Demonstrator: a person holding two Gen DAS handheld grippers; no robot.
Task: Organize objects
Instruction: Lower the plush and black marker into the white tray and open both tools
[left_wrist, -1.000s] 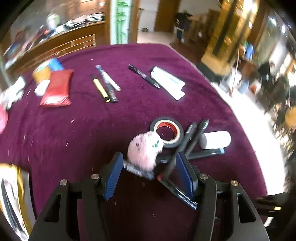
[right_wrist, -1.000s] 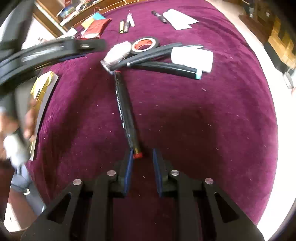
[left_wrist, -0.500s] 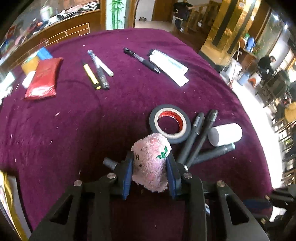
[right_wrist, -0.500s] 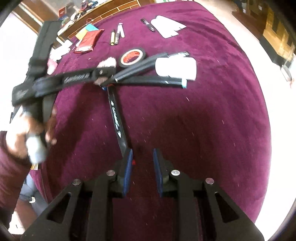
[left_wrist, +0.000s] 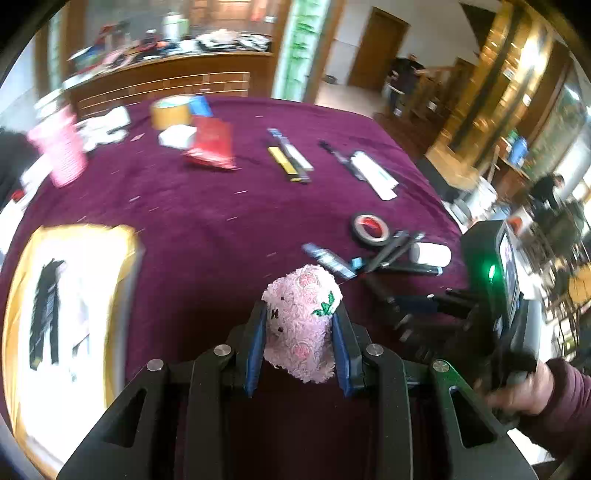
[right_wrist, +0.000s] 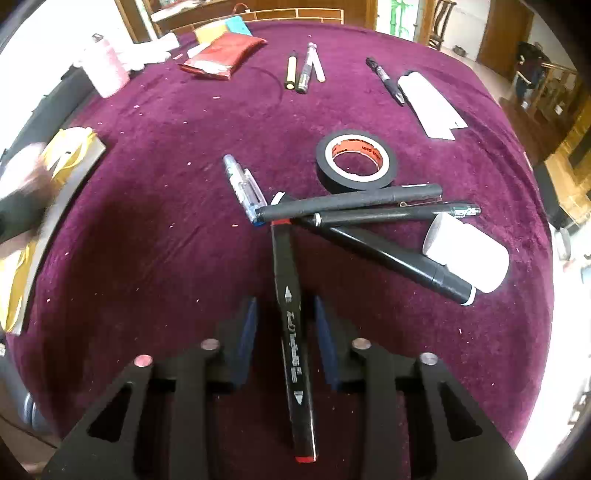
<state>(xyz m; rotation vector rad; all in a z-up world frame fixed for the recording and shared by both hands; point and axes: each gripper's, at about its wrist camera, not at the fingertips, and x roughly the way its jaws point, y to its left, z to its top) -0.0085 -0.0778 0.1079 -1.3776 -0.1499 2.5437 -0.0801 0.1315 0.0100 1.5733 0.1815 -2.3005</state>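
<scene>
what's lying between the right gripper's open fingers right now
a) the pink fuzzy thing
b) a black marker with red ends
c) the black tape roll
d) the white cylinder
b: in the right wrist view the black marker runs lengthwise through the gap of the right gripper, with a gap showing on each side; the pink fuzzy thing is clamped in the left gripper instead.

The cloth (right_wrist: 184, 229) is deep purple. On it lie a black tape roll (right_wrist: 356, 160) with an orange-red core and a black marker (right_wrist: 293, 332) with red ends.

Tape roll (right_wrist: 356, 161) lies behind crossed pens (right_wrist: 351, 202), with a paper roll (right_wrist: 466, 252) at their right.
</scene>
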